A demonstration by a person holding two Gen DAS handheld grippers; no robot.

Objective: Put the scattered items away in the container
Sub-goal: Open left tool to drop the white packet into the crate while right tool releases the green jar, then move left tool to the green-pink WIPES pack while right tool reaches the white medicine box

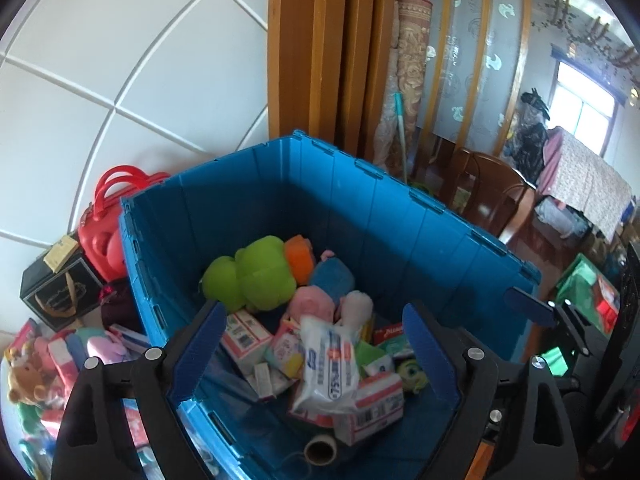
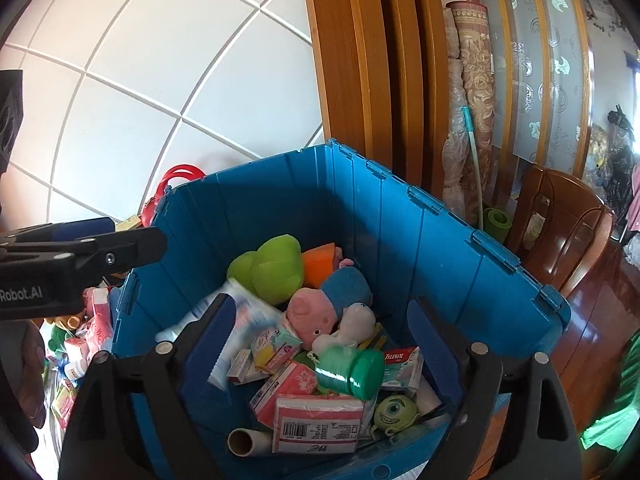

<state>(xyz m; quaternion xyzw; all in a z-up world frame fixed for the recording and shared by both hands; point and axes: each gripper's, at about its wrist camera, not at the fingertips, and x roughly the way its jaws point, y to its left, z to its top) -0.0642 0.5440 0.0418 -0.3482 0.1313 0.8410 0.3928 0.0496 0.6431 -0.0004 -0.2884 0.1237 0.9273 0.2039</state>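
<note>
Above the blue container [image 1: 360,216], both tongs hung apart and empty: left tongs [image 1: 316,340], right tongs [image 2: 320,344]. A wipes pack [image 1: 330,364] and green jar [image 2: 352,370] lay inside. Drop looked done; next, reaching for the scattered items [image 1: 60,360] left of the container.

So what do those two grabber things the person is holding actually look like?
Both are alike: the left gripper and right gripper have black bodies with silver round bolts and two fingers faced with ridged blue pads. Seen from the side in the right view, the left gripper bears white lettering ending "Robot.AI".
</note>
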